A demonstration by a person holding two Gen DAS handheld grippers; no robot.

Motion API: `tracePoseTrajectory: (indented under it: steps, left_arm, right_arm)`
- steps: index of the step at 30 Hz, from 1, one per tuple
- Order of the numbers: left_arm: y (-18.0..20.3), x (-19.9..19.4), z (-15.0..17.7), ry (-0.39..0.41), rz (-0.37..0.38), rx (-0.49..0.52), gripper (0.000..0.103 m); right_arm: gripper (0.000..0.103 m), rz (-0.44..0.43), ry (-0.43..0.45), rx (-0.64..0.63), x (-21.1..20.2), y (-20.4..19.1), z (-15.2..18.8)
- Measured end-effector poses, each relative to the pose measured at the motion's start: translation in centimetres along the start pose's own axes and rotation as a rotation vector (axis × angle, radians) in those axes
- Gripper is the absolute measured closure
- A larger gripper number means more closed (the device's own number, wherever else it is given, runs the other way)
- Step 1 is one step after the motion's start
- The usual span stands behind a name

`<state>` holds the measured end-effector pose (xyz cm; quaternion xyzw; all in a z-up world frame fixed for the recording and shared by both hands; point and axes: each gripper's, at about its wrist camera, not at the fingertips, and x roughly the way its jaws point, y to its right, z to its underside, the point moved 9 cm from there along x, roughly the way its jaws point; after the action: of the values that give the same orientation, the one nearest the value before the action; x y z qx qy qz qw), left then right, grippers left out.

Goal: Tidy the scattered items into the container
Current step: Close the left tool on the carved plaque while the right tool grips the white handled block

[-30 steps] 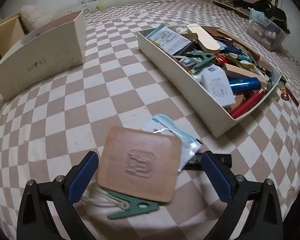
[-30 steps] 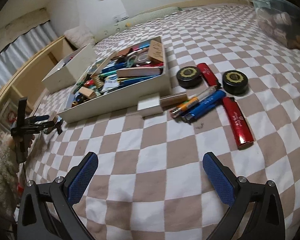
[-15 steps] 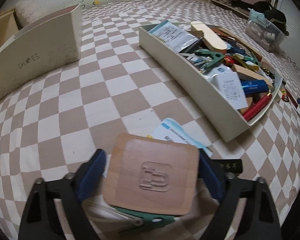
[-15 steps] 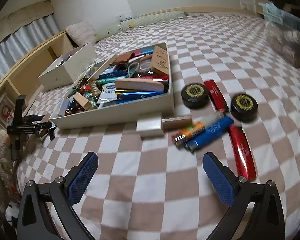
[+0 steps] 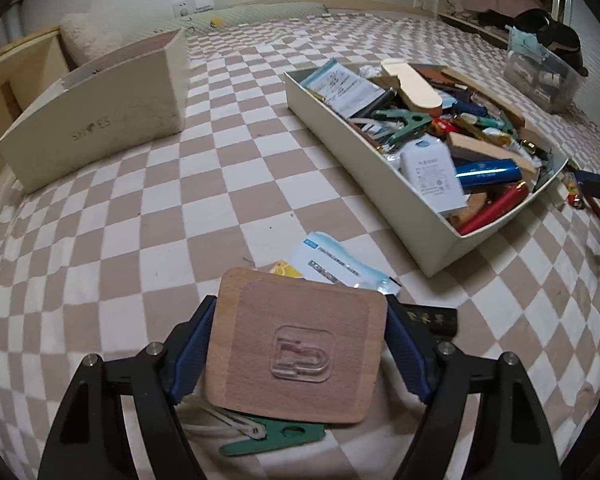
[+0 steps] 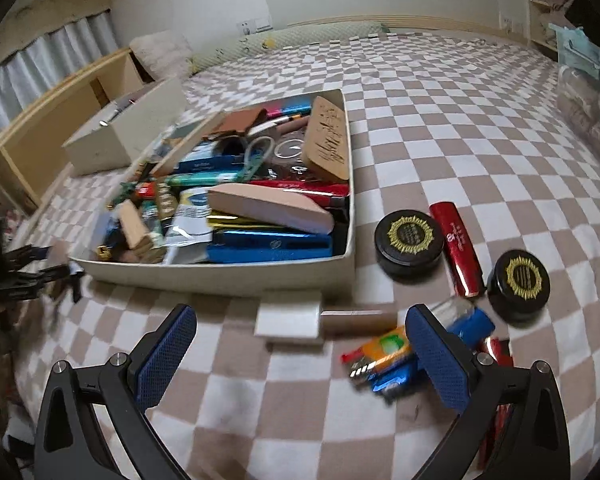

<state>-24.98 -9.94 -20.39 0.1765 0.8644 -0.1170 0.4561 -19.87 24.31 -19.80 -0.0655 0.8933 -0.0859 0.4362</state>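
Left tongs (image 5: 296,344) clamp a flat, rounded-corner wooden coaster (image 5: 294,344) with an embossed logo; right tongs (image 6: 300,354) gape wide, holding nothing.

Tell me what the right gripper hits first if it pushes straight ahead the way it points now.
Probably the small white box lying ahead of the open right gripper, then the container's near wall behind it. Depth is uncertain.
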Motion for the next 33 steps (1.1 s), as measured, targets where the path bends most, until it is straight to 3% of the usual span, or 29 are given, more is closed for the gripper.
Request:
tracePoseTrajectory:
  steps: [5, 7, 9, 12, 14, 15, 22, 28, 30, 33]
  left_arm:
    - [0.6, -2.6, -0.1, 0.026, 0.015, -0.059, 0.024]
    - [1.4, -3.3, 0.1, 0.020, 0.034, -0.085, 0.029]
    - [2.6, -3.7, 0.3, 0.017, 0.063, -0.112, 0.040]
    - [4.4, -4.5, 0.4, 0.034, 0.112, -0.135, 0.040]
    - [5.3, -4.8, 0.7, 0.043, 0.123, -0.142, 0.040]
    - [5.7, -4.8, 0.8, 0.044, 0.126, -0.148, 0.040]
    - [5.1, -4.3, 2.1, 0.027, 0.064, -0.202, 0.040]
    - [4.9, -3.5, 3.3, -0.030, 0.041, -0.243, 0.030]
    - [5.0, -3.5, 3.8, -0.042, 0.001, -0.264, 0.010]
    - [4.9, -3.8, 4.2, -0.044, -0.051, -0.325, 0.005]
  right_arm:
    - [0.000, 0.058, -0.069, -0.032, 2.0, 0.0, 0.1]
    - [0.000, 0.081, -0.105, -0.025, 2.9, 0.0, 0.4]
    - [0.000, 0.108, -0.118, -0.022, 3.3, 0.1, 0.4]
    - [0.000, 0.130, -0.140, -0.027, 3.7, 0.1, 0.5]
    - [0.004, 0.146, -0.147, -0.036, 4.0, 0.2, 0.6]
    - [0.017, 0.155, -0.149, -0.039, 4.0, 0.3, 0.7]
    - [0.016, 0.130, -0.152, -0.086, 3.6, -0.4, 1.3]
    - [0.016, 0.072, -0.163, -0.171, 2.3, -4.2, 3.6]
    - [0.016, 0.042, -0.166, -0.183, 1.7, -5.2, 4.6]
    - [0.016, 0.013, -0.165, -0.187, 1.0, -6.1, 5.7]
